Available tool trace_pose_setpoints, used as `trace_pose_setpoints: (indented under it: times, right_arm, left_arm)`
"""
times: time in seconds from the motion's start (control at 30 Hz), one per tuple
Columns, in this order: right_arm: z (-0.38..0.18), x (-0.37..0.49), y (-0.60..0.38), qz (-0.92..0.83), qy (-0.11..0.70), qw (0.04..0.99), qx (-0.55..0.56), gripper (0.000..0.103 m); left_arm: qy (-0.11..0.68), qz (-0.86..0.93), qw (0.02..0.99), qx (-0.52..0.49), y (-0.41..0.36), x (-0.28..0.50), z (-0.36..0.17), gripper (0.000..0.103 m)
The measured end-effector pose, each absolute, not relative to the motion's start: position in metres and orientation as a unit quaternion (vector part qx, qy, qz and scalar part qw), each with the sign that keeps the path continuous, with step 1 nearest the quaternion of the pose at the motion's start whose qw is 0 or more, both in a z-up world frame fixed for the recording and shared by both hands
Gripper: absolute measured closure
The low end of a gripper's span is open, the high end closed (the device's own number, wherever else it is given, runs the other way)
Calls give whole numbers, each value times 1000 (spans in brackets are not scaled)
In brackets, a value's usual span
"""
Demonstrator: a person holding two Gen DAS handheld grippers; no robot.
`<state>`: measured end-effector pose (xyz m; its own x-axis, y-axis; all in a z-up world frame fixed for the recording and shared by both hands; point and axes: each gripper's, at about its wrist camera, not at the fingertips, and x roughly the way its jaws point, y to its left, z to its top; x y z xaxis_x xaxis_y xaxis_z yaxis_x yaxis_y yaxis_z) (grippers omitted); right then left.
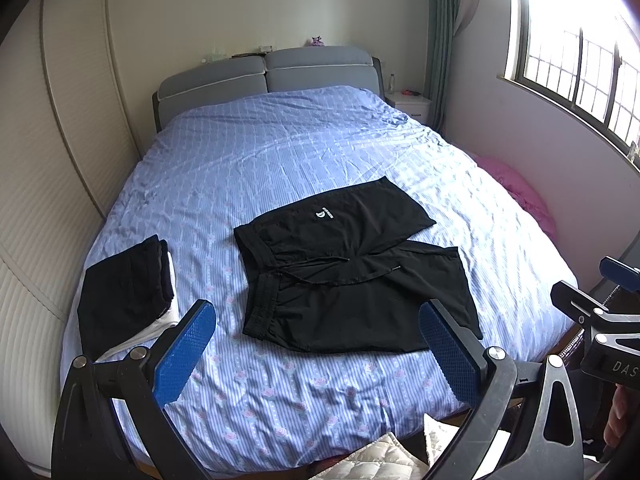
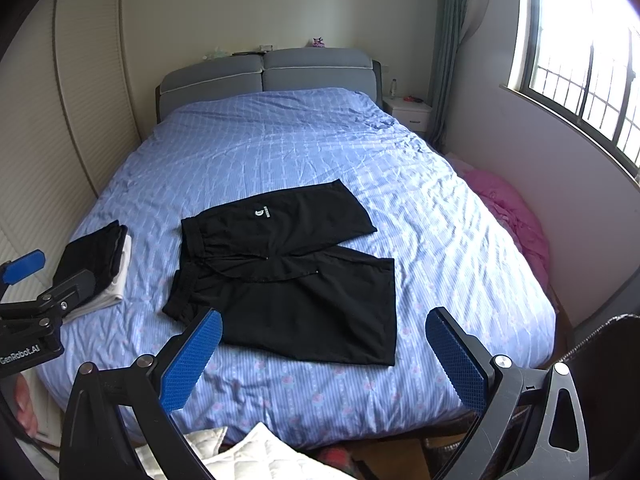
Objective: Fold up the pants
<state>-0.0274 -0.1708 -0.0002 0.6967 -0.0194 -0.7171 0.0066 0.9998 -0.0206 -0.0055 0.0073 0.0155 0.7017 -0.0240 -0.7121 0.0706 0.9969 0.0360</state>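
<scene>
- One pair of black pants (image 1: pixel 352 276), thin matte fabric with a drawstring and small white logo, spread flat with legs splayed on the near half of the bed (image 1: pixel 280 152).
- One folded stack (image 1: pixel 124 292), black over white, at the bed's left edge.
- Two grippers: left gripper (image 1: pixel 320 356) and right gripper (image 2: pixel 324 360), blue textured fingers (image 2: pixel 192 364) spread wide, holding nothing, above the bed's foot.
- Left wrist view alone catches the right gripper's body at its right edge; right wrist view shows the left's.
</scene>
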Motion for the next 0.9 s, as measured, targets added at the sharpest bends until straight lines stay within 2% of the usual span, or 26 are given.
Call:
trace_pose_setpoints:
  times: [0.9]
  right_arm:
    - [4,-23,-173,-8,388,922,-10,0]
  left_arm:
    - [387,-26,921,29,7,-4,15,0]
